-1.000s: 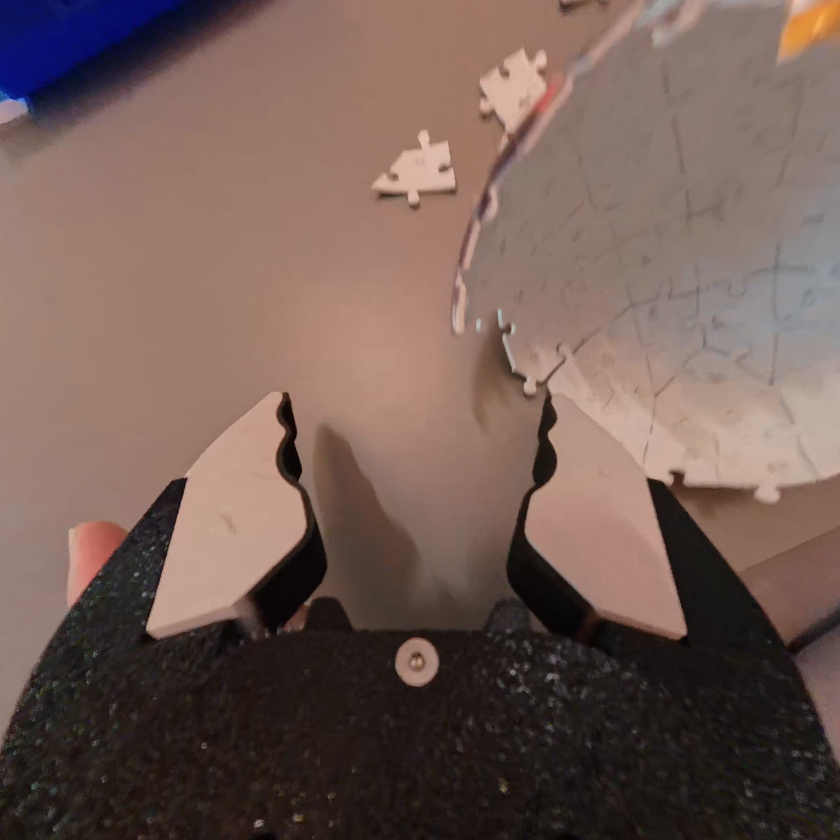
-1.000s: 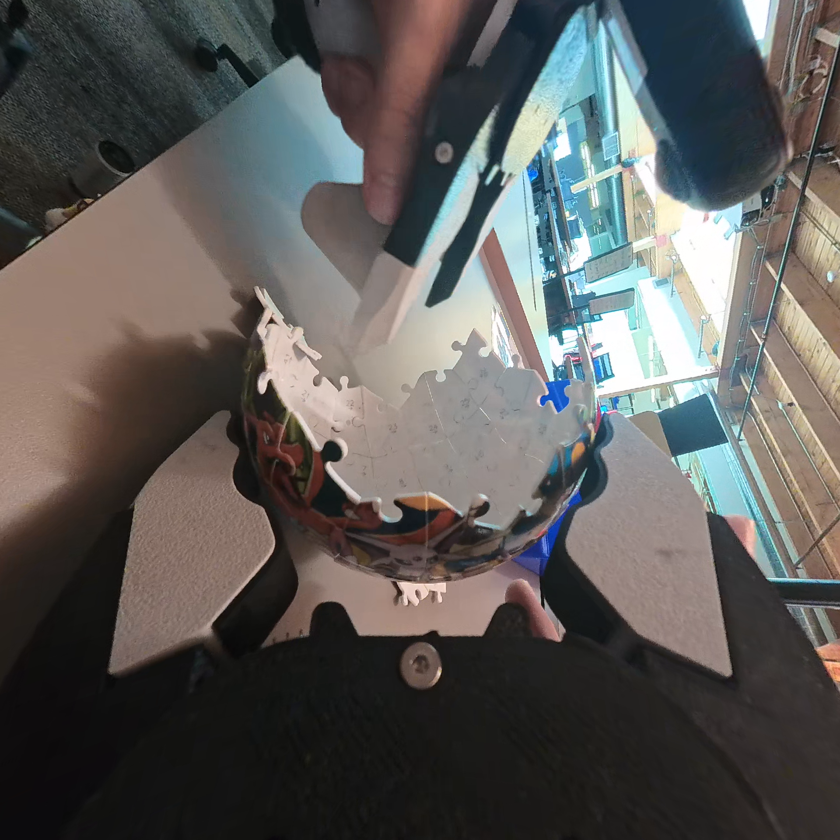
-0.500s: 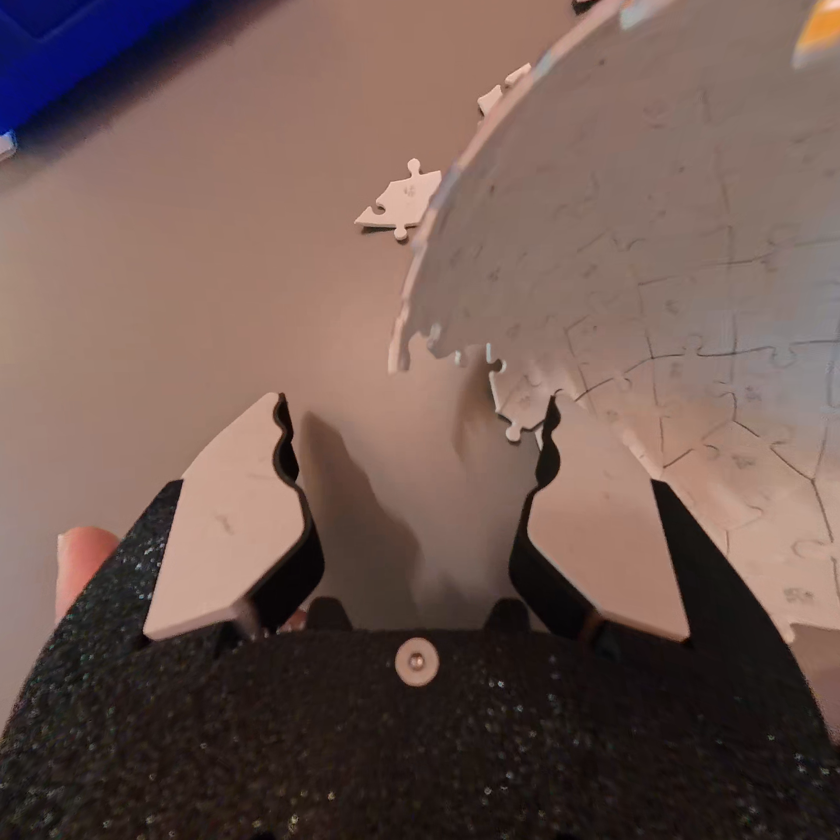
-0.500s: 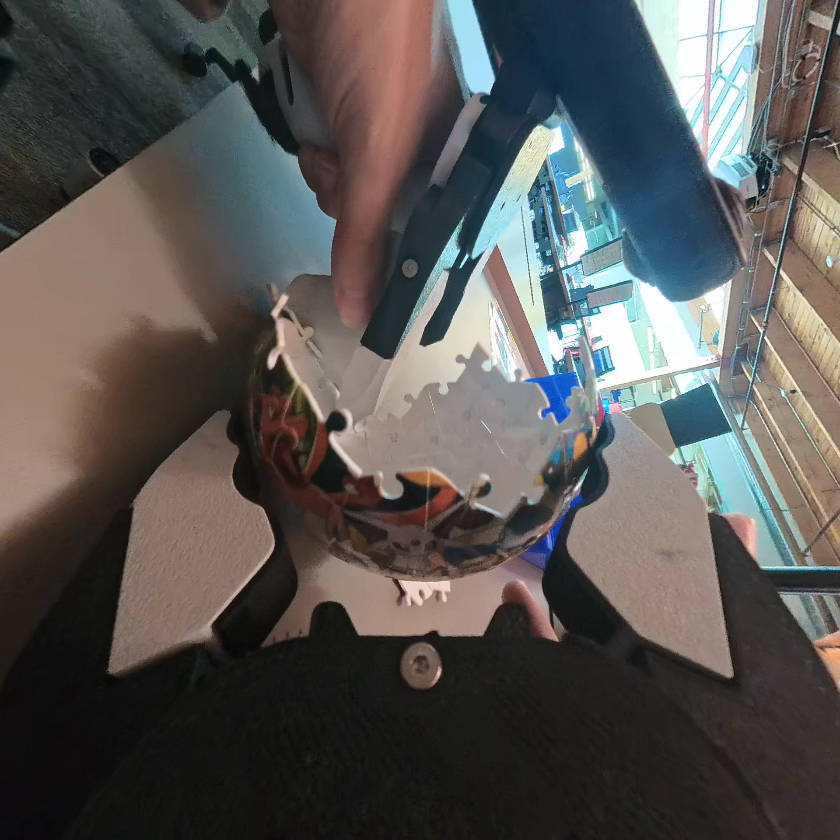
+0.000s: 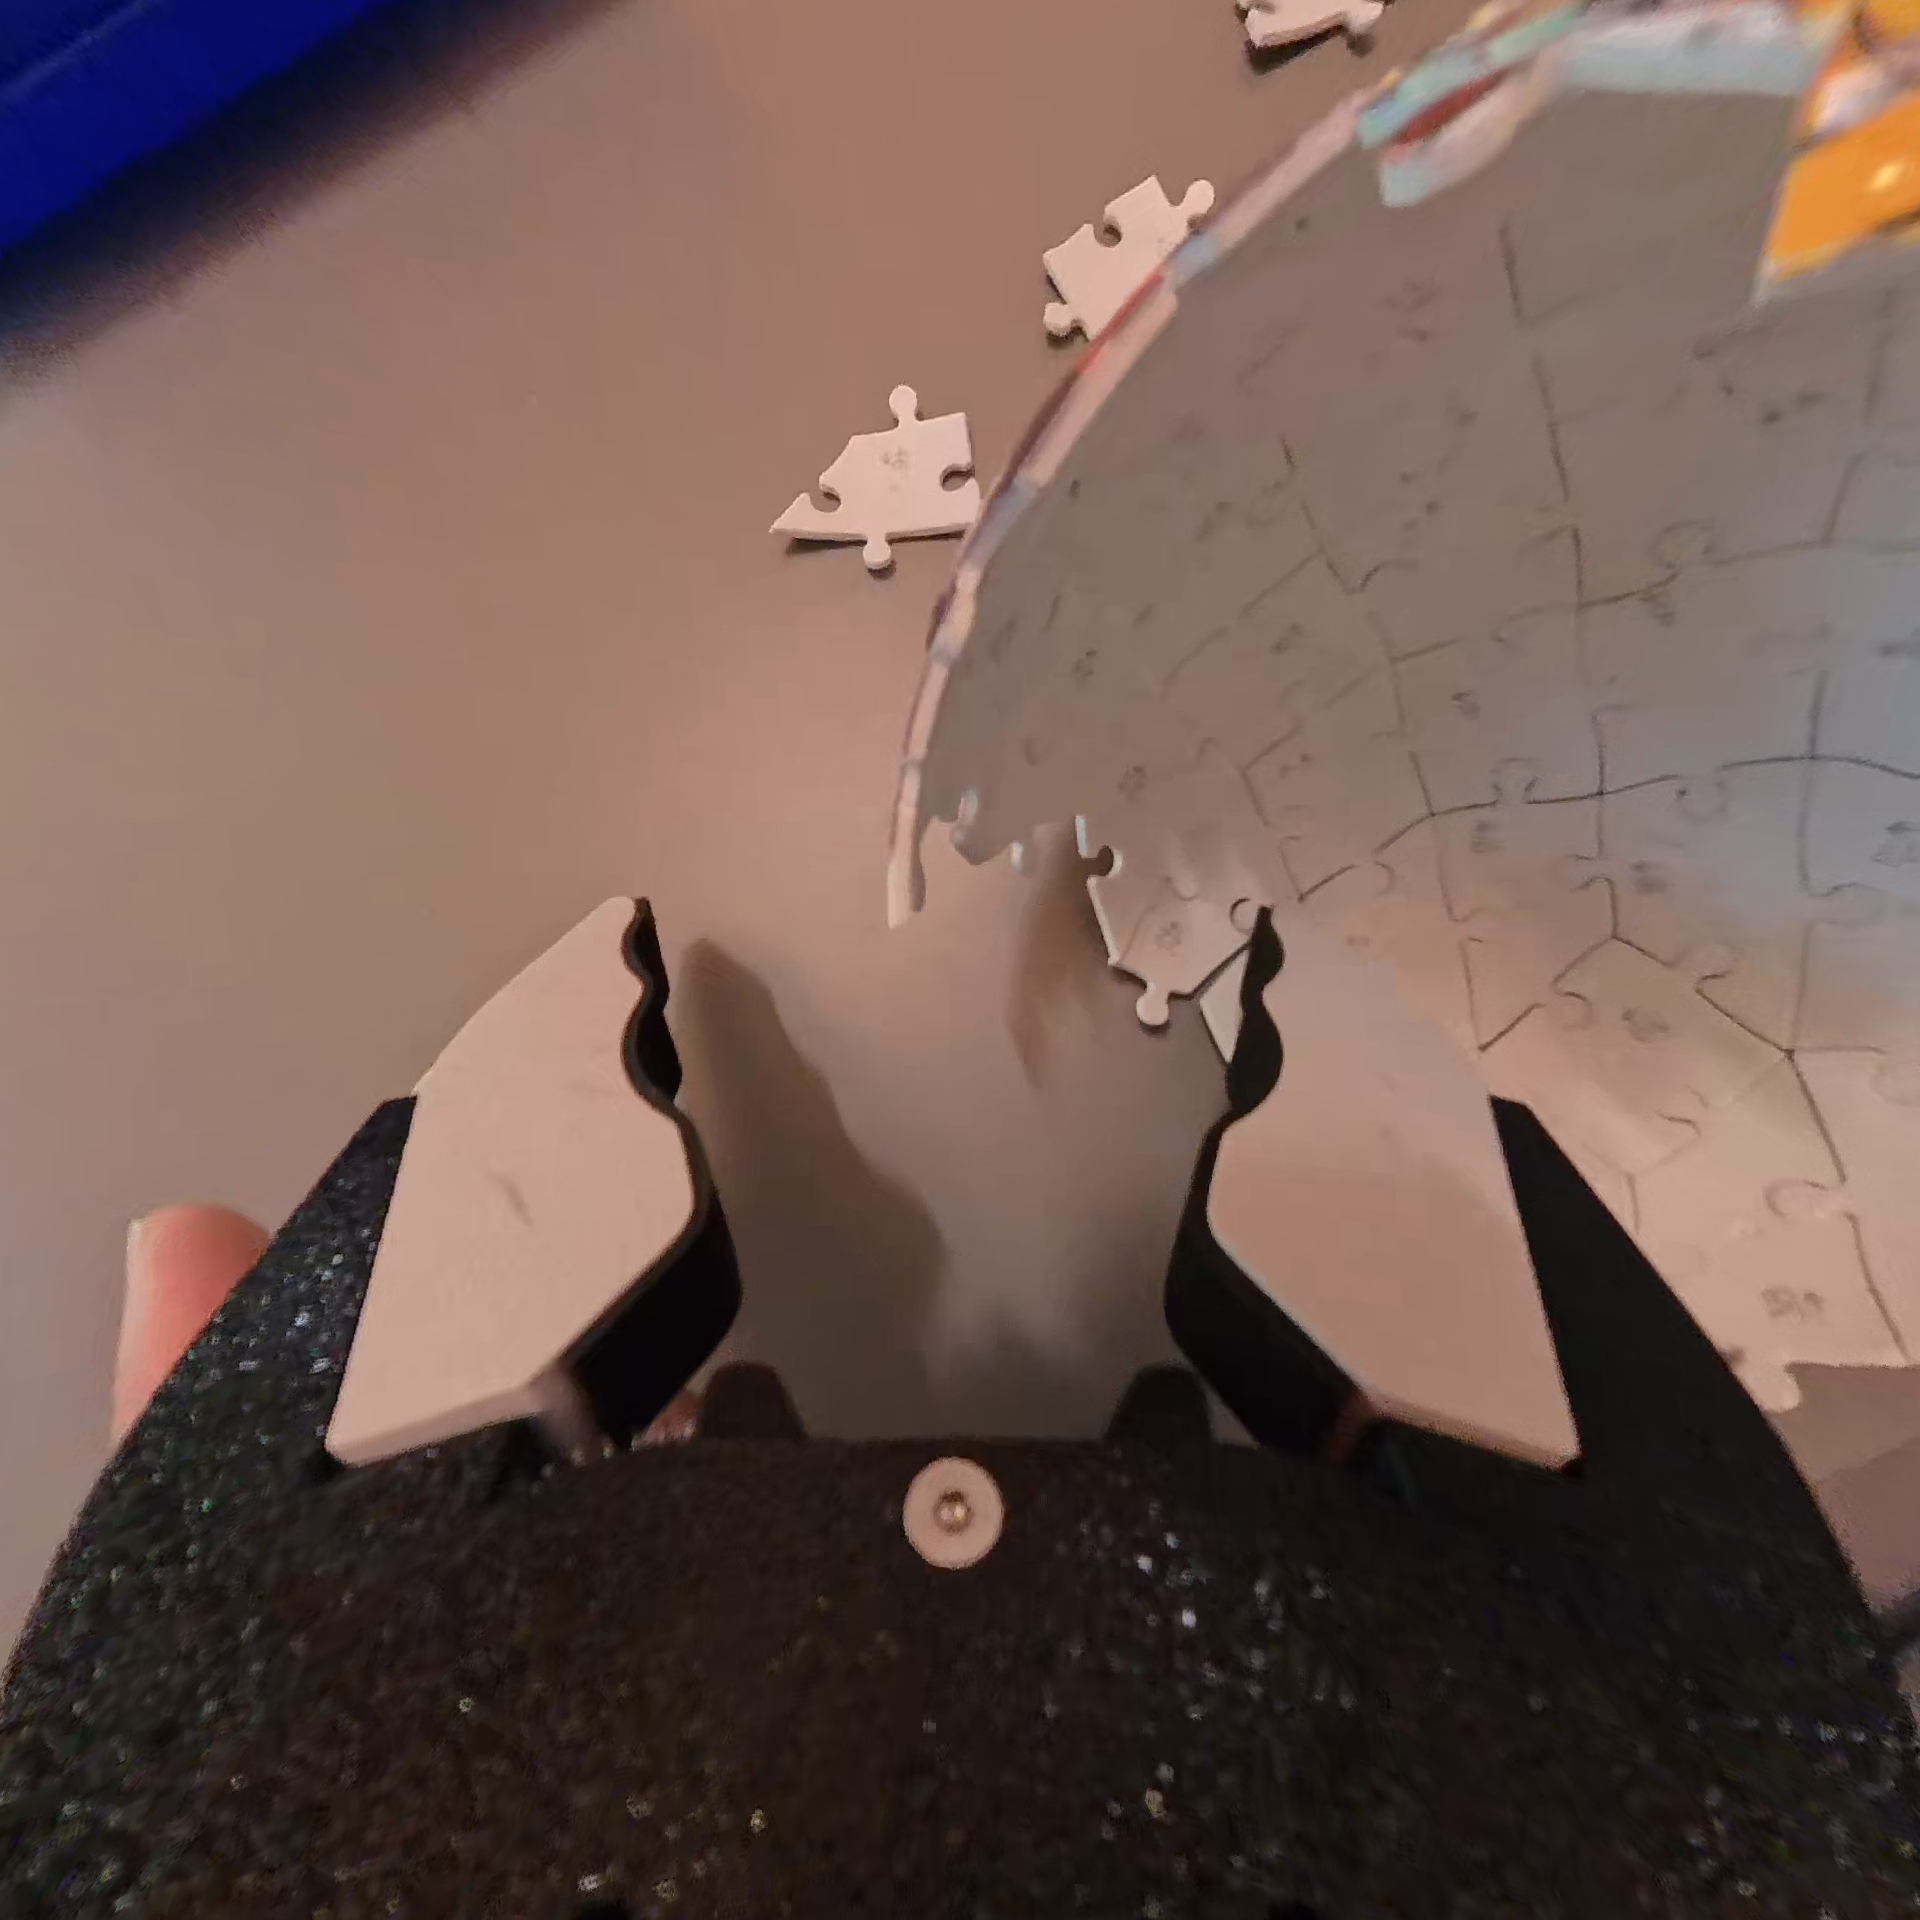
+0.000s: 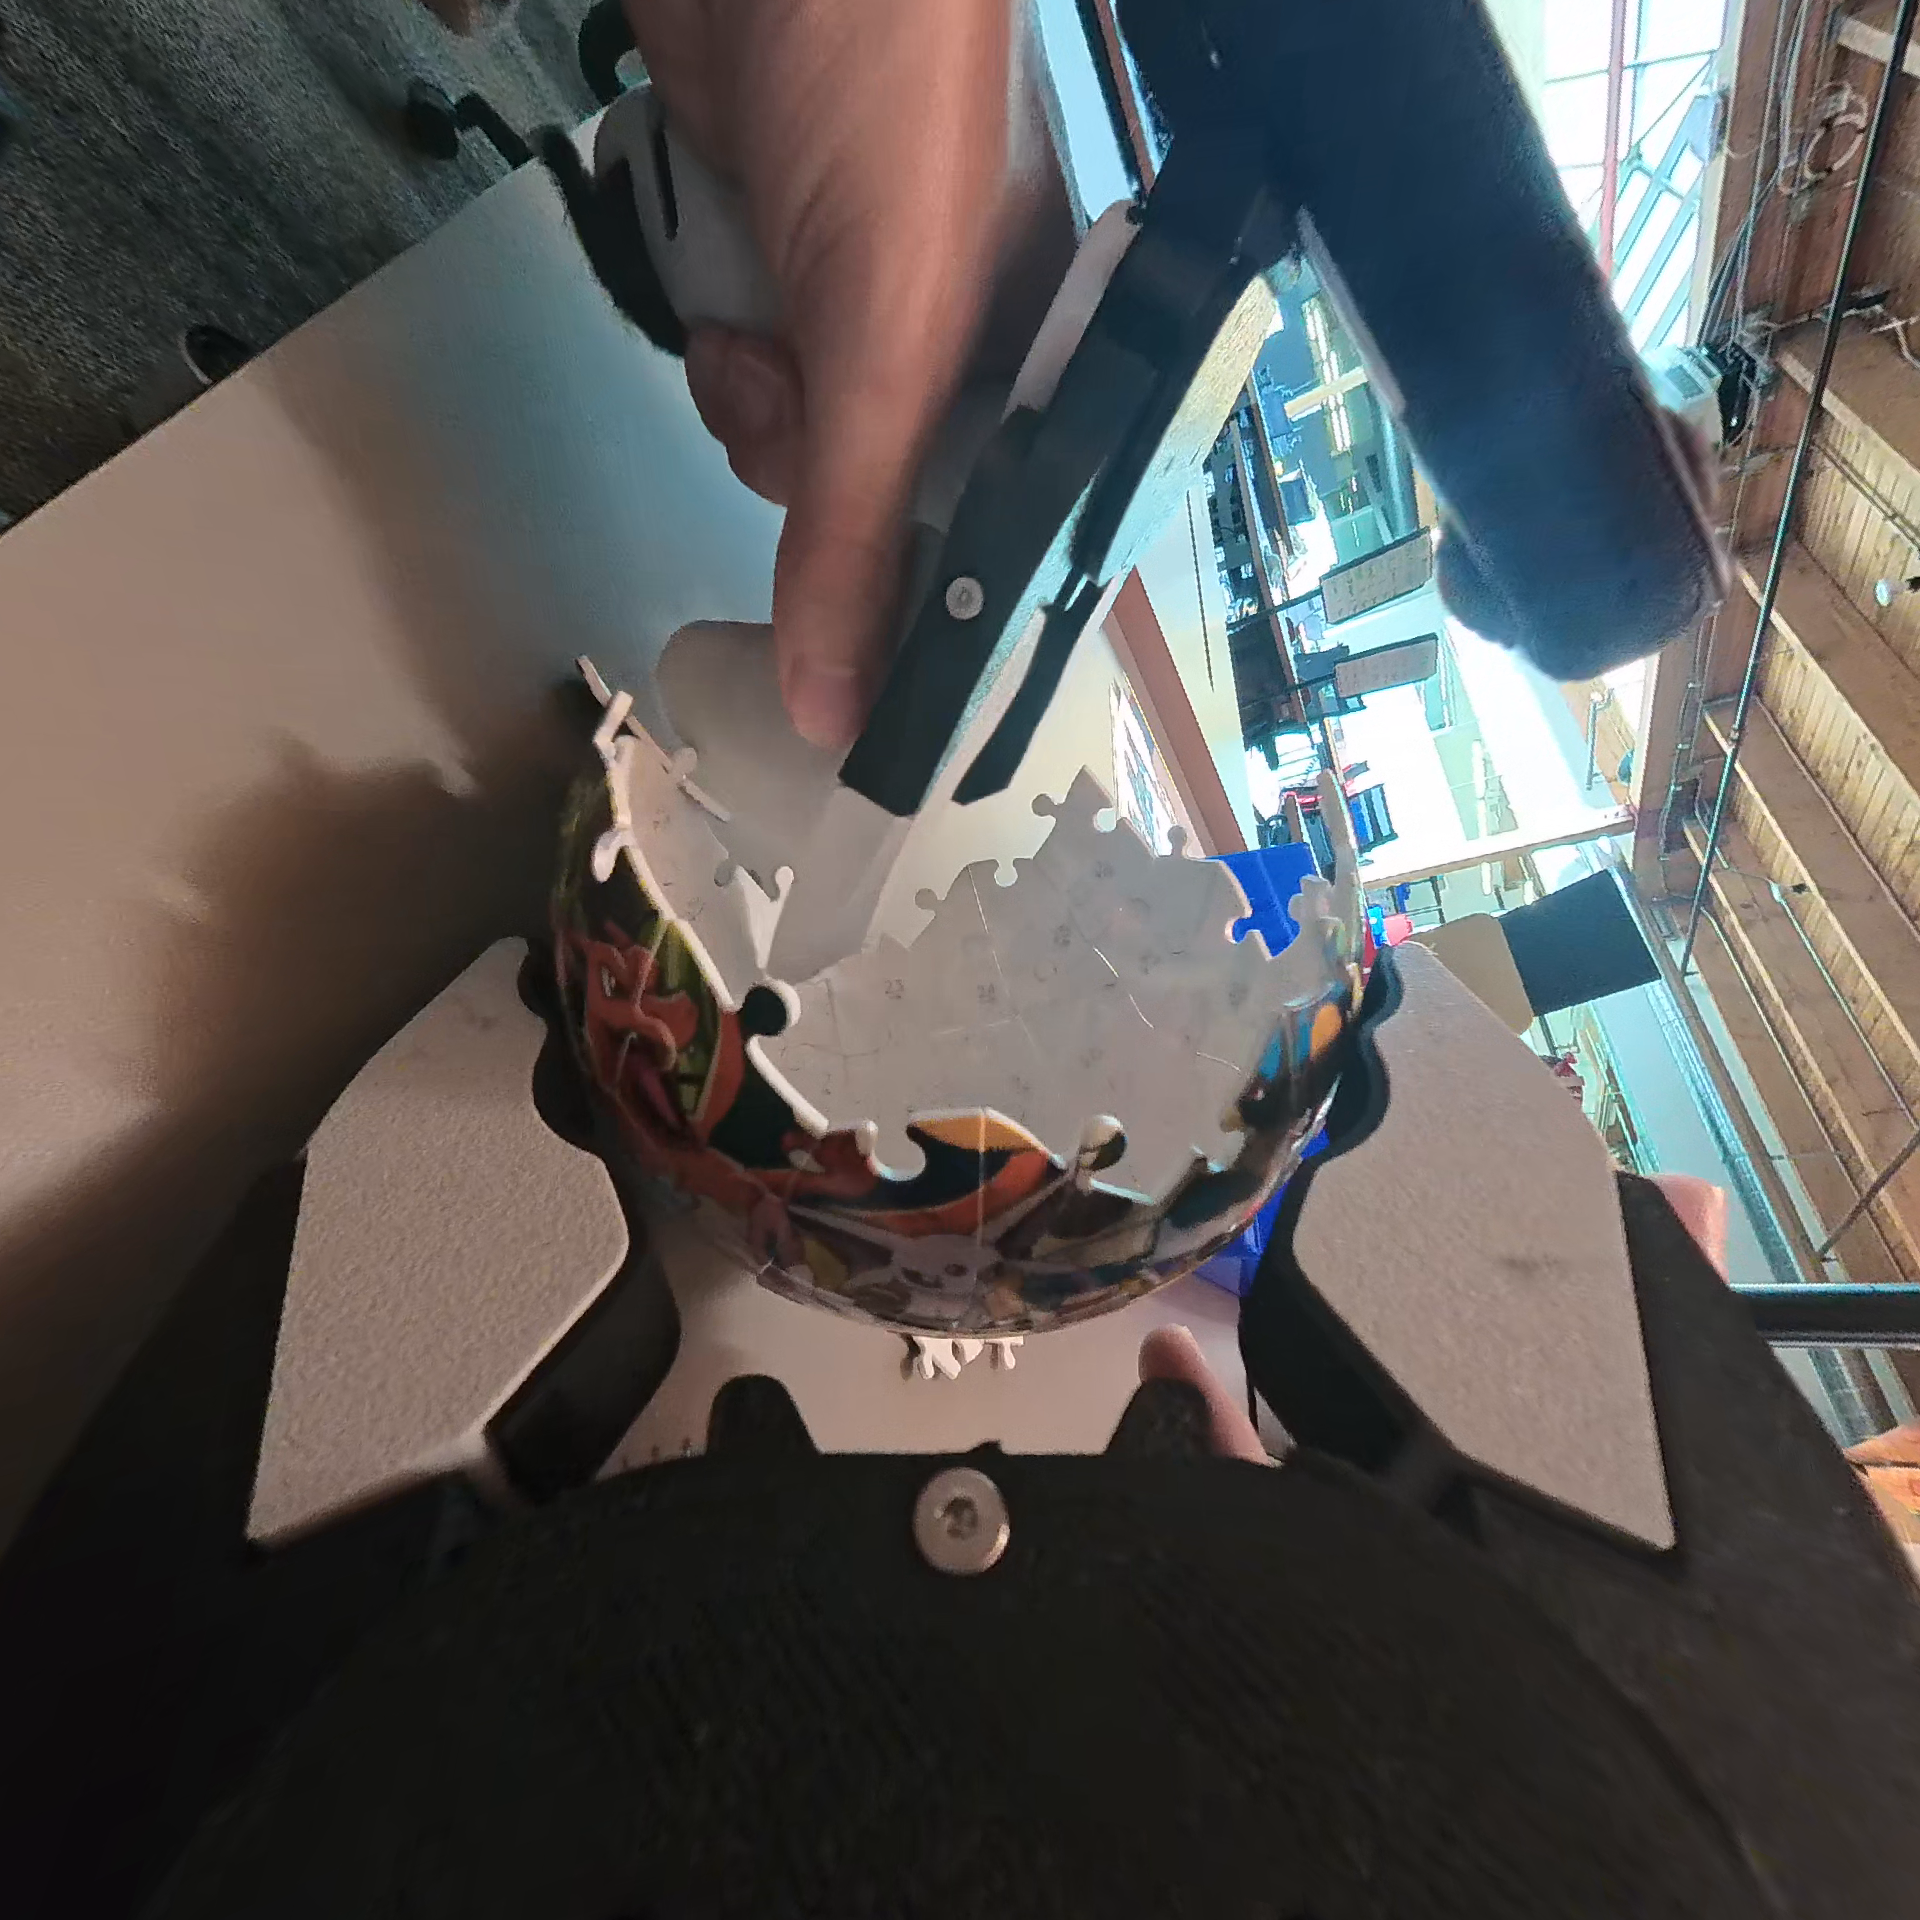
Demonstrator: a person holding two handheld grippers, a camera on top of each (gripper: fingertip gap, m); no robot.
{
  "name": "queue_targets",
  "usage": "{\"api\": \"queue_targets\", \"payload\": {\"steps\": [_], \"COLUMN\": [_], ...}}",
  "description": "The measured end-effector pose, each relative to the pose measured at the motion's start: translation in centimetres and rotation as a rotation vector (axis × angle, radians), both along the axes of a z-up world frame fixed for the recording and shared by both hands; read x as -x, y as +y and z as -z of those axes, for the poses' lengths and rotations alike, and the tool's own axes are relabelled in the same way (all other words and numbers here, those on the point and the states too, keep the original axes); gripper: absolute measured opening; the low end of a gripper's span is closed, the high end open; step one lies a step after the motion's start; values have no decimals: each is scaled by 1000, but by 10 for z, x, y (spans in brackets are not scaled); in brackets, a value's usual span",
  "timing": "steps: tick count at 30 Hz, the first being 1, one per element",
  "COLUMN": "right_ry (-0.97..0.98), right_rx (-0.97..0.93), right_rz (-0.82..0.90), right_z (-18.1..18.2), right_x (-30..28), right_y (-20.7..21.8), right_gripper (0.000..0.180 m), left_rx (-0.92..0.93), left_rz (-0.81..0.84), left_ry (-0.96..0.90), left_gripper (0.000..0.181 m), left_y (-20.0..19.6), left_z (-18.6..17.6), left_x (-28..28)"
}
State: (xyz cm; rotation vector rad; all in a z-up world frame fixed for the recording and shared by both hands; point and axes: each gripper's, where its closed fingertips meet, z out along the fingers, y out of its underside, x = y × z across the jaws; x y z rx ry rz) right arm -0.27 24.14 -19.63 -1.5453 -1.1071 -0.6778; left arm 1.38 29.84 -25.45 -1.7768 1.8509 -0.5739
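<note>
- The room behind is big and bright: timber wall [image 6: 1829, 582] on the right, tall windows [image 6: 1652, 156] at the far end, grey carpet [image 6: 156, 177] off the table's far-left edge. All of it sits tilted in the right wrist view.
- The table [image 5: 364, 779] is plain and pale, matte, with soft shadows under the tools.
- A blue bin [image 5: 125, 94] lies blurred at the table's far left; a blue bin [image 6: 1273, 894] also shows behind the shell in the right wrist view.
- The shell [image 6: 935, 1174], a half-built puzzle ball, is open like a bowl: printed colours outside, white numbered backs inside, jagged rim. From the left wrist view its white inside [image 5: 1507, 779] fills the right side.
- The right gripper [image 6: 956, 1049] is clamped on the shell, jaws pressing its two sides; the shell is held off the table.
- The left gripper [image 5: 951, 925] has its jaws apart with nothing between them; its right fingertip [image 5: 1262, 945] is at the shell's ragged edge, seemingly touching it. In the right wrist view a hand [image 6: 862, 312] holds that gripper, tip dipping into the bowl.
- Loose white pieces lie on the table: one [image 5: 899, 483] just left of the shell, another [image 5: 1122, 249] farther off, a third [image 5: 1309, 16] at the far edge.
- One more piece [image 6: 956, 1356] shows below the shell.
</note>
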Motion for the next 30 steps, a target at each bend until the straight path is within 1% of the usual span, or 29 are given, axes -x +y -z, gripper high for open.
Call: {"api": "queue_targets", "payload": {"steps": [6,8,11,12,17,21,24,27,30], "right_ry": [-6,-3,9,17,30,50,121,224,369], "right_rx": [-1,-1,2,4,5,20,40,53,46], "right_rz": [0,1,-1,-4,-7,-6,-40,-91,-130], "right_z": [0,0,0,0,0,1,-1,-9,-27], "right_x": [0,0,0,0,0,-5,-5,-1,-6], "right_y": [0,0,0,0,1,-2,-10,-20,-32], "right_gripper": [138,138,140,141,142,143,144,134,130], "left_rx": [-19,-18,72,97,95,91,90,86,84], "left_rz": [-9,-16,-52,-59,-38,1,27,41,44], "left_ry": [17,22,72,94,141,138,109,95,76], "left_gripper": [110,109,102,103,106,111,114,115,115], "left_y": [2,2,-2,-1,0,3,3,4,5], "left_z": [3,3,8,10,11,12,12,12,12], "left_x": [0,-1,1,1,-1,-5,-7,-9,-10]}}
